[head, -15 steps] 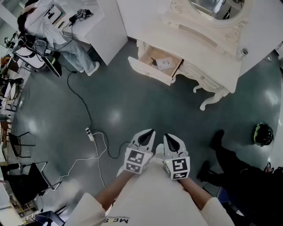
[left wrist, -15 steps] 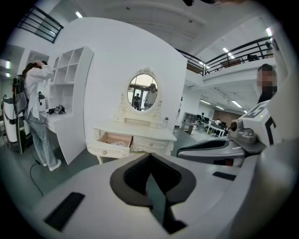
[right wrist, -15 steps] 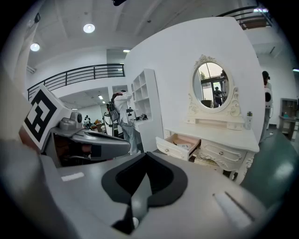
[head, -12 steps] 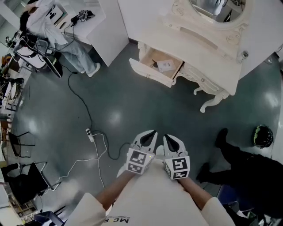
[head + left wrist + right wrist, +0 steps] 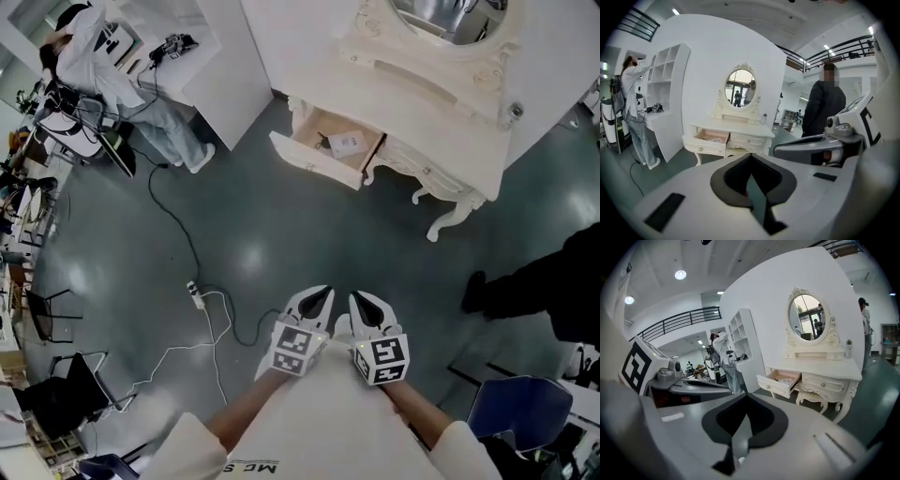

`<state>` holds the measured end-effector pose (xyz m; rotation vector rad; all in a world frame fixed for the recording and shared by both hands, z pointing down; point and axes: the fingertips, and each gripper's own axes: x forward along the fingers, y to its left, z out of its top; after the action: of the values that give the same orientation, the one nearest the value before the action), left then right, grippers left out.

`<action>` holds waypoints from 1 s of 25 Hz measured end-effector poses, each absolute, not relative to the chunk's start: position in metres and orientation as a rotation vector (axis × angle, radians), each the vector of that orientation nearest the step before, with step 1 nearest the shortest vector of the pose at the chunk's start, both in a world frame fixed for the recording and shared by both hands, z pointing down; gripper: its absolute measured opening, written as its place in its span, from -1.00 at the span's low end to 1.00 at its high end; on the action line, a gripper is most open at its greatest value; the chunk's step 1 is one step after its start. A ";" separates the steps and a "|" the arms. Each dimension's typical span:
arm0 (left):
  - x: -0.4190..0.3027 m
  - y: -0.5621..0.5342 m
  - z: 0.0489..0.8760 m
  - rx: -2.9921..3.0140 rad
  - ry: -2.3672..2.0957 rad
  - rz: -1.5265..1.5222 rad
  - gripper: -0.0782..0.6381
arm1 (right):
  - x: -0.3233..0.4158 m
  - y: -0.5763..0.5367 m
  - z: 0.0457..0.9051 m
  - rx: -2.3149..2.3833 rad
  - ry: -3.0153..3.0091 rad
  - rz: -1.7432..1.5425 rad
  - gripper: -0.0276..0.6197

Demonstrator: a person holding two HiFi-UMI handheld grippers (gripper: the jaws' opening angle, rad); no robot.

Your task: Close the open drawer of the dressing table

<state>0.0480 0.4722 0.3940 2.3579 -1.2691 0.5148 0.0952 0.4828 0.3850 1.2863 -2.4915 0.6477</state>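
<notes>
The counter [image 5: 441, 108] stood at the upper right of the head view, with its mirror [image 5: 450, 11] behind it at the top edge. The open drawer [image 5: 317, 159] jutted from the counter's left end toward the lower left, and a flat packet [image 5: 345, 142] lay in it. At lower centre the left tongs [image 5: 317, 298] sat just beside the right tongs [image 5: 368, 302], well apart from the drawer. A cable [image 5: 173, 225] ran over the floor [image 5: 281, 234] left of centre.

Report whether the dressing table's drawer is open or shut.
Open: the drawer stands pulled out from the dressing table, its inside and a white card in it exposed.
</notes>
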 end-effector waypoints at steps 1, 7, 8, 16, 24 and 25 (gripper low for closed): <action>0.052 0.475 0.398 2.359 -1.261 0.521 -0.76 | 0.100 0.483 0.386 1.296 -2.492 0.650 -0.91; 0.060 0.479 0.400 2.345 -1.256 0.538 -0.76 | 0.111 0.481 0.397 1.292 -2.455 0.648 -0.91; 0.059 0.478 0.400 2.336 -1.264 0.533 -0.76 | 0.111 0.481 0.399 1.283 -2.452 0.662 -0.91; 0.021 0.457 0.410 2.264 -1.315 0.513 -0.76 | 0.083 0.458 0.410 1.229 -2.416 0.668 -0.91; -0.043 0.408 0.418 2.196 -1.305 0.432 -0.76 | 0.023 0.403 0.416 1.215 -2.382 0.634 -0.91; -0.050 0.399 0.417 2.196 -1.294 0.426 -0.76 | 0.014 0.393 0.414 1.220 -2.379 0.629 -0.91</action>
<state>-0.0499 0.3994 0.4170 2.1956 -1.2944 0.4265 0.0145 0.3931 0.4143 1.2199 -2.3793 0.6292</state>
